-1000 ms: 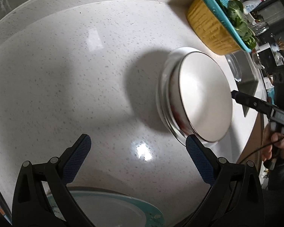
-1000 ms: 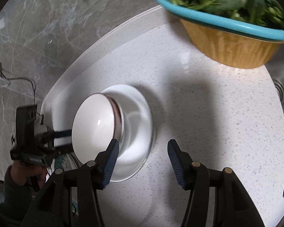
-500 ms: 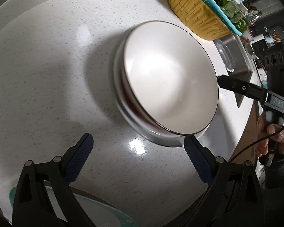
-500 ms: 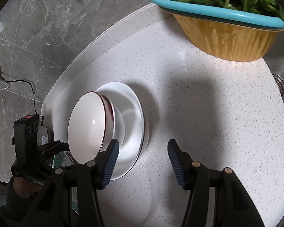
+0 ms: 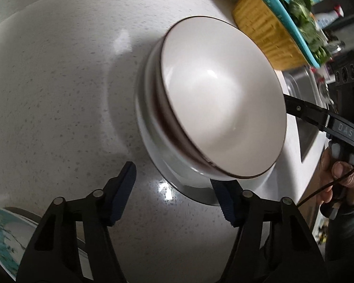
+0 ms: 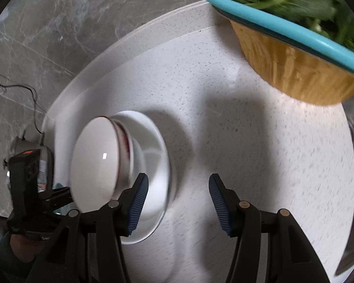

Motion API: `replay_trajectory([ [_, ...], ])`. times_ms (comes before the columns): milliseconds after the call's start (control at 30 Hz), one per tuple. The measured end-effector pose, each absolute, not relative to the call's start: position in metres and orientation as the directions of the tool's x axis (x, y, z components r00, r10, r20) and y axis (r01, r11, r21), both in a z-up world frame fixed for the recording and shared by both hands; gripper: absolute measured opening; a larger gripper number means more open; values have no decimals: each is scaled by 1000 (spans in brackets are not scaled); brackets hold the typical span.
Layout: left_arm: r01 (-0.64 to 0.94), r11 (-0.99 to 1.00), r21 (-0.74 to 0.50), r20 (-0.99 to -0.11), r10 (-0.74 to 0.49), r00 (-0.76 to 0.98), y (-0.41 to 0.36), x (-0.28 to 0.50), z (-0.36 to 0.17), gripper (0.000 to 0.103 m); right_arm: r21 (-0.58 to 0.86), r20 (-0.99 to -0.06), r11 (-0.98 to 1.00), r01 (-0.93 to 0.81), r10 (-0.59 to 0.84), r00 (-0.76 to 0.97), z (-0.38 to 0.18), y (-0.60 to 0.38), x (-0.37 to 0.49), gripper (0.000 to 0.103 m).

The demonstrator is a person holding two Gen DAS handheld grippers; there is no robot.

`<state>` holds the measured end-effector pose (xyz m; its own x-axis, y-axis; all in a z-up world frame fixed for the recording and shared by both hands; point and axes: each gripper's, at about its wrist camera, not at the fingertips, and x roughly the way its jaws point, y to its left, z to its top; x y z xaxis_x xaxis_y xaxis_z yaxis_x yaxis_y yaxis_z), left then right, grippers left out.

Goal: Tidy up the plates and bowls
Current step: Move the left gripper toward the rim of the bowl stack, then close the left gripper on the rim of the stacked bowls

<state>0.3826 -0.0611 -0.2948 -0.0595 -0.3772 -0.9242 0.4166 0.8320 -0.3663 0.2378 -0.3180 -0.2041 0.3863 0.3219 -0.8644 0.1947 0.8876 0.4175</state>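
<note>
A white bowl [image 5: 224, 99] with a dark rim sits stacked in another bowl on a white plate [image 5: 153, 146] on the speckled counter. My left gripper [image 5: 174, 191] is open, its right finger by the stack's near edge. The stack also shows in the right wrist view, bowl [image 6: 96, 165] on plate [image 6: 153, 155]. My right gripper [image 6: 177, 200] is open, its left finger over the plate's edge. The right gripper also shows in the left wrist view, its tip behind the bowl's rim. The left gripper shows in the right wrist view beyond the bowl.
A yellow basket [image 5: 266, 28] with a teal colander of greens stands at the back right, also in the right wrist view [image 6: 295, 70]. A teal-patterned plate [image 5: 2, 235] lies near the left gripper. A sink [image 5: 306, 122] is on the right. A grey marble wall [image 6: 59, 23] is behind.
My left gripper has moved closer to the bowl stack, which now looms larger, and its fingers have narrowed. My right gripper has shifted slightly; the stack stays put.
</note>
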Motion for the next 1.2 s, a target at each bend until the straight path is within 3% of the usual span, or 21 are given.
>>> replay_trajectory([
  [267, 355, 883, -307, -946, -323, -15, -55, 387, -304, 64, 384, -883, 921, 69, 345, 319, -220, -312, 267, 57],
  [400, 329, 909, -255, -961, -276, 17, -53, 392, -305, 65, 380, -882, 925, 9, 359, 305, -230, -303, 275, 50],
  [733, 335, 924, -183, -976, -212, 51, -74, 392, -305, 62, 349, -868, 934, -76, 353, 348, -229, -288, 273, 48],
  [767, 340, 924, -177, -977, -208, 56, -76, 391, -305, 58, 353, -867, 933, -74, 355, 349, -228, -288, 274, 44],
  [800, 352, 920, -173, -976, -207, 63, -81, 391, -304, 46, 350, -870, 934, -68, 352, 346, -229, -287, 276, 30],
  [833, 356, 917, -180, -975, -215, 62, -84, 388, -302, 41, 360, -869, 931, -66, 360, 339, -229, -286, 278, 26],
  [900, 352, 903, -246, -961, -276, 35, -87, 392, -298, 20, 360, -870, 930, -69, 362, 336, -228, -281, 280, 14],
  [1200, 373, 896, -240, -959, -279, 53, -82, 394, -290, 17, 322, -891, 947, -7, 306, 334, -225, -274, 282, 13],
])
